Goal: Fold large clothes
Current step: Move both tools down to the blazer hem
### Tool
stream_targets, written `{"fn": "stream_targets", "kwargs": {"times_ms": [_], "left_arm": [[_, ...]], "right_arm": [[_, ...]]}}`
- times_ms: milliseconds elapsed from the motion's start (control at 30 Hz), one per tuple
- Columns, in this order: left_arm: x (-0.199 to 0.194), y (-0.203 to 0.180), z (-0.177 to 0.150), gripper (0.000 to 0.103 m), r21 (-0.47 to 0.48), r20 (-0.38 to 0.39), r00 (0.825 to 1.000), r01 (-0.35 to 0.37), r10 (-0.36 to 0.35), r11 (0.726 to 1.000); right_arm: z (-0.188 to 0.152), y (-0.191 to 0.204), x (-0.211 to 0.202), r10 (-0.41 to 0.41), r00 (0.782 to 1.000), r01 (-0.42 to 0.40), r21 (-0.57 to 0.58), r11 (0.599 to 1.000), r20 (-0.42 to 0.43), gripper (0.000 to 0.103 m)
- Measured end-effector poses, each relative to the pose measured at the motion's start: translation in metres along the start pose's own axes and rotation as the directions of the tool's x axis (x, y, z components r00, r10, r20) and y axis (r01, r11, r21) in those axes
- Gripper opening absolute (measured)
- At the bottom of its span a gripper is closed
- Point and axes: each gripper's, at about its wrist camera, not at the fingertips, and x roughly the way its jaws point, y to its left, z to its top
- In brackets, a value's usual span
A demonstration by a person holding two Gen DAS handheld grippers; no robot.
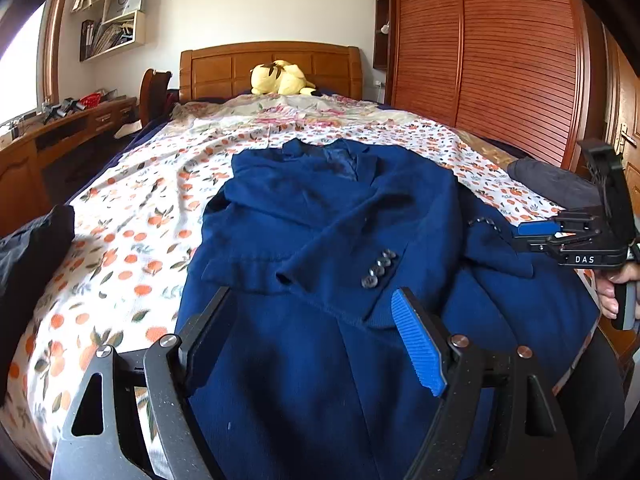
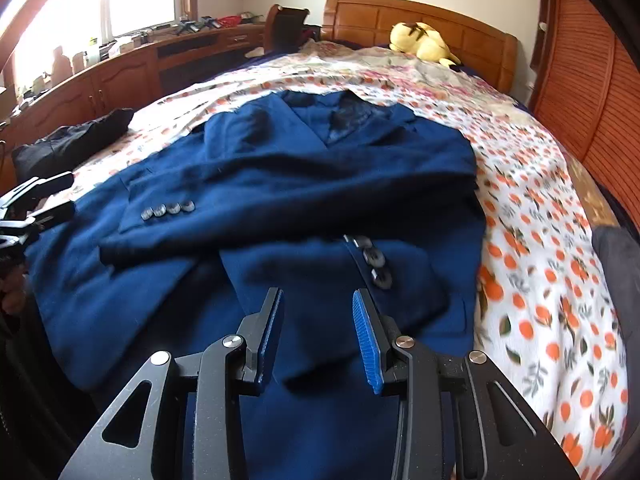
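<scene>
Blue jacket, right gripper labelled "DAS"

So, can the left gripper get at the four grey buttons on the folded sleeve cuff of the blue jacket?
Probably yes. The left gripper hangs open above the blue jacket, and the four grey buttons lie just ahead of its jaws with nothing between.

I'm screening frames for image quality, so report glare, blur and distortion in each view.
Left wrist view: strong fisheye bending at the wardrobe, dark corner vignetting, window blown out at far left, jacket fairly sharp. Right wrist view: window heavily overexposed with haze over the desk, floral bedsheet smeared by blur at right, jacket buttons soft.
</scene>
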Motion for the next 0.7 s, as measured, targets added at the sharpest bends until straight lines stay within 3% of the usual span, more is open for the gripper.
{"fn": "stream_targets", "kwargs": {"times_ms": [167,333,567,700], "left_arm": [[-0.019,0.009,-0.019,0.08,-0.011,-0.044,0.999,0.005,-0.006,1.0],[-0.035,0.023,-0.033,0.066,-0.021,-0.079,0.996,-0.039,0.037,0.999],[-0.039,0.046,-0.044,0.06,-0.076,-0.13,0.988,-0.098,0.088,0.992],[-0.035,0.054,-0.05,0.036,-0.101,-0.152,0.986,-0.087,0.071,0.991]], "right_arm": [[-0.013,-0.003,-0.011,-0.018,1.0,0.018,0.022,1.0,-0.002,0.037],[-0.036,-0.009,-0.023,-0.04,0.999,0.04,0.066,0.997,-0.001,0.046],[-0.064,-0.013,-0.039,-0.079,0.995,0.084,0.107,0.991,-0.055,0.052],[-0.07,-0.016,-0.046,-0.089,0.993,0.099,0.118,0.988,-0.083,0.054]]}}
